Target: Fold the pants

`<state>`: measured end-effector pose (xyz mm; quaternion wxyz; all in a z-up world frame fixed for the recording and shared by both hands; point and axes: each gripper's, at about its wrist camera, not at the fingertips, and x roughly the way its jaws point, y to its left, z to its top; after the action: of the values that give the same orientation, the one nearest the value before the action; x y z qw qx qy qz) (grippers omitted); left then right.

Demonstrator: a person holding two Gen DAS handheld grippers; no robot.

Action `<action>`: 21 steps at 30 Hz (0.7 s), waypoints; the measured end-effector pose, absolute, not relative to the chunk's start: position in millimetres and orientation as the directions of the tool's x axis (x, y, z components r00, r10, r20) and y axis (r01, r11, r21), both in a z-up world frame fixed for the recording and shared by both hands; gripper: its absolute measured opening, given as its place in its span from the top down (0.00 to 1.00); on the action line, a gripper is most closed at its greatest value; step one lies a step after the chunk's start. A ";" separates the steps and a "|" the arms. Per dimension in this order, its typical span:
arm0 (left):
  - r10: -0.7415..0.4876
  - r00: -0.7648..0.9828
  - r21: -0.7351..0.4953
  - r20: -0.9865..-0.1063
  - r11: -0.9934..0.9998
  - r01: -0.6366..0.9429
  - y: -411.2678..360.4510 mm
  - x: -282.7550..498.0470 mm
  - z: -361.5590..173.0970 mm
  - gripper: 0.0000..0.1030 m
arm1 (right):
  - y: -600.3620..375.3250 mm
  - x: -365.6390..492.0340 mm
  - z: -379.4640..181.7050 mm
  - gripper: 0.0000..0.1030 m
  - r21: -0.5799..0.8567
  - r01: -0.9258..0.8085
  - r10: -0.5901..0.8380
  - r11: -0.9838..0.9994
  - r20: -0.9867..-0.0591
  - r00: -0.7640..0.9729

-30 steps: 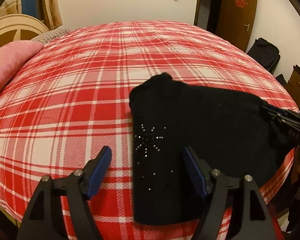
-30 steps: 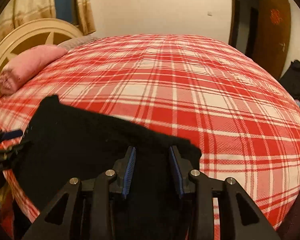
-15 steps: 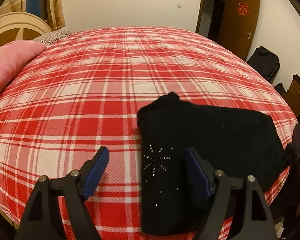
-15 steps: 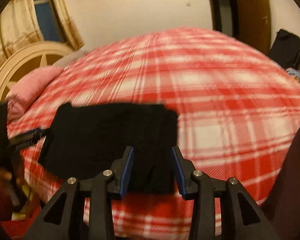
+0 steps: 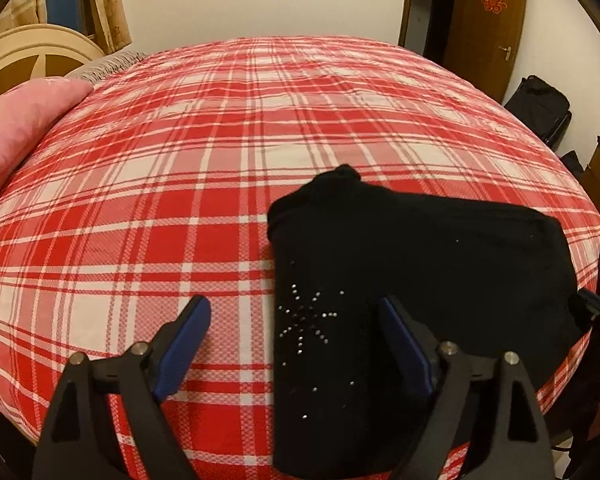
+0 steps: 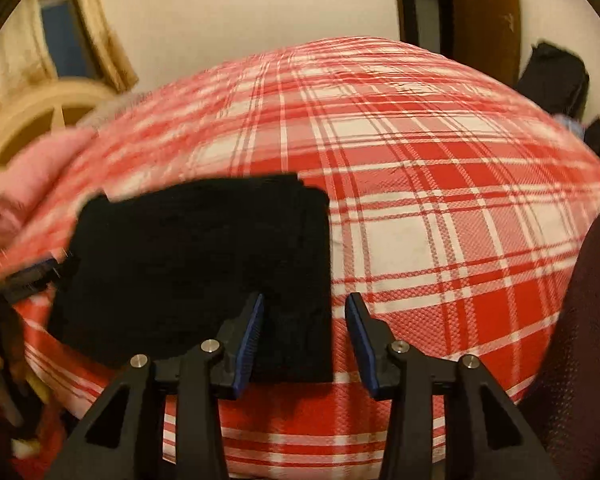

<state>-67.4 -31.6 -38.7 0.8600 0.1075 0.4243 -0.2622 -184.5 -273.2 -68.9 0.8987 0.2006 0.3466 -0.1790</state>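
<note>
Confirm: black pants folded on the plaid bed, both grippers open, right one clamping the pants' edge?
Wrong on the last point. In the right wrist view the right gripper is open and grips nothing; the pants lie loose on the bed. The rest holds: the left gripper is open too.

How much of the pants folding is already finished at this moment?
Mostly finished, it seems. The black pants lie on the plaid bed as a compact rectangle, with a beaded star pattern facing up. Nothing is in hand: the left gripper and right gripper both hover above the bundle with jaws apart and empty. One far corner bulges slightly, so perhaps only a little tidying is left.
</note>
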 end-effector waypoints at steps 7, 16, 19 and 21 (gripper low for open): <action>-0.342 0.507 -0.023 -0.791 0.845 0.534 -34.5 -67.4 -38.8 0.13 | -268.4 -160.3 -53.1 0.35 0.250 0.410 -0.176 0.877 -0.627 0.759; -0.349 0.481 -0.057 -0.804 0.850 0.523 -36.8 -62.6 -43.6 0.08 | -277.8 -150.4 -91.7 0.32 0.322 0.427 -0.123 0.845 -0.660 0.741; -0.378 0.454 -0.108 -0.807 0.850 0.515 -34.2 -59.9 -47.0 0.07 | -284.5 -155.8 -98.5 0.30 0.397 0.422 -0.080 0.815 -0.644 0.761; -0.407 0.420 -0.172 -0.811 0.852 0.494 -31.2 -55.7 -52.2 0.06 | -283.3 -157.2 -100.3 0.30 0.407 0.421 -0.081 0.811 -0.635 0.769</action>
<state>-55.7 -31.2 -52.2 0.8414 0.0465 0.4672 -0.2676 -157.2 -283.3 -100.3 0.8995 0.2742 0.3104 -0.1394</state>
